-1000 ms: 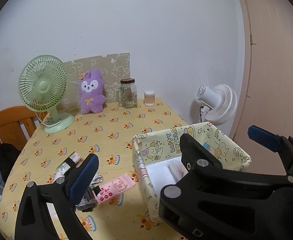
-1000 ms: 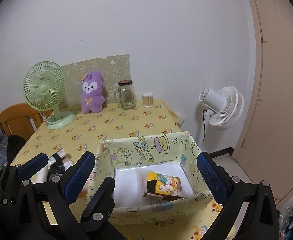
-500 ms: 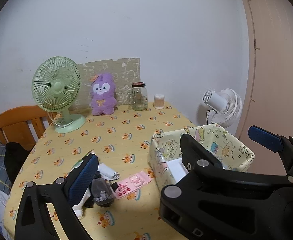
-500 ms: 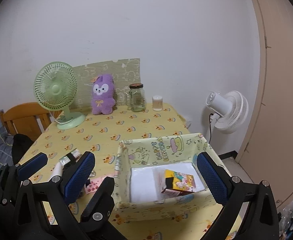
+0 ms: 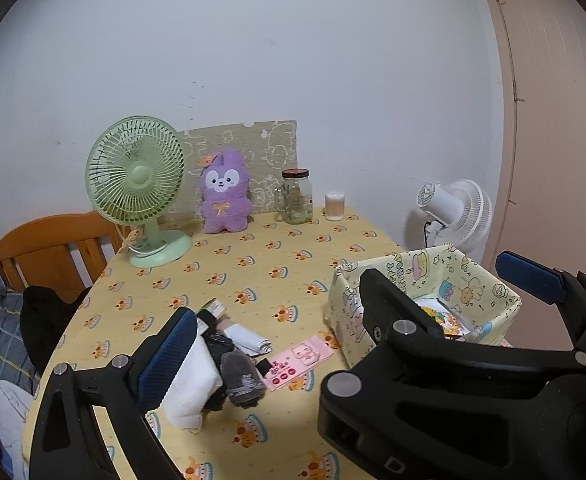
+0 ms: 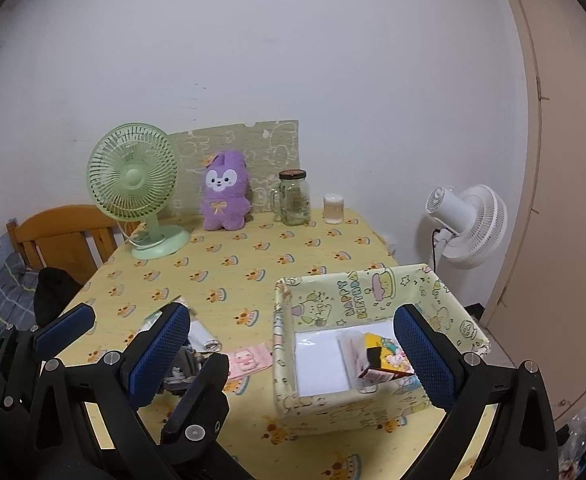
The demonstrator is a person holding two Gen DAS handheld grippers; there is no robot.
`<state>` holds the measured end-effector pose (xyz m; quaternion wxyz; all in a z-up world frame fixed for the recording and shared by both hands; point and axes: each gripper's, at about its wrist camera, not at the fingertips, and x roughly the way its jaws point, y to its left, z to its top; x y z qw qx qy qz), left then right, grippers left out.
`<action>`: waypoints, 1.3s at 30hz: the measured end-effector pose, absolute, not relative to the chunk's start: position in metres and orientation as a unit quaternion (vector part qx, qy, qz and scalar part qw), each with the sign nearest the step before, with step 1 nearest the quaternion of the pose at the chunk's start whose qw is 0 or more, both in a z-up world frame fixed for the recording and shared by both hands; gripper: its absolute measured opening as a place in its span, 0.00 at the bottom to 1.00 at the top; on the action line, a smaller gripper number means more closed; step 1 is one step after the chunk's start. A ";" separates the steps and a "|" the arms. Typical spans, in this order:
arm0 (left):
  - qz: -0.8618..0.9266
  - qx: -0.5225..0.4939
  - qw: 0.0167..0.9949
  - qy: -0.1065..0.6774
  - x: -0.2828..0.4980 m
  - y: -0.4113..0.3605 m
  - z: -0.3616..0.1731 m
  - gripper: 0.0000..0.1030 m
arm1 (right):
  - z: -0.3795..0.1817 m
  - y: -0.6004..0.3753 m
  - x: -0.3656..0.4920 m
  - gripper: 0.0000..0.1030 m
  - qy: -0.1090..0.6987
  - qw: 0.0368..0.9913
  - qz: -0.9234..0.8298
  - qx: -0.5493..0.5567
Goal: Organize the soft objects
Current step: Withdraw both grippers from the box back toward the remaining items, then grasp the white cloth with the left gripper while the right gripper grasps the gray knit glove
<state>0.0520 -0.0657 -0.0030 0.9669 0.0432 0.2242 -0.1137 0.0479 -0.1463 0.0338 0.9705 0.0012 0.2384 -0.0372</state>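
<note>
Holding both tongs wide open and empty, my left tongs [image 5: 333,312] sit nearer the pile of soft things [image 5: 229,360] toward the worktop's [image 5: 253,264] left edge.

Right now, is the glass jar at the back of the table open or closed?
Closed. The glass jar stands upright with a dark lid on top, beside the purple plush toy.

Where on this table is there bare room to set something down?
The widest bare patch of tablecloth lies between the green fan, the purple plush and the fabric box. It is crowded at the near left, around the white cloth and pink card.
</note>
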 end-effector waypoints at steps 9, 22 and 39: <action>-0.103 0.044 0.967 0.228 0.051 -0.046 -0.013 0.98 | 0.024 -0.126 0.049 1.00 0.239 0.971 -0.025 -0.001; -0.092 0.047 0.962 0.253 0.054 -0.017 -0.044 0.97 | -0.009 -0.098 0.056 1.00 0.260 0.965 0.014 -0.010; -0.054 0.032 0.951 0.303 0.075 0.012 -0.087 0.87 | -0.056 -0.071 0.085 1.00 0.313 0.949 0.045 -0.008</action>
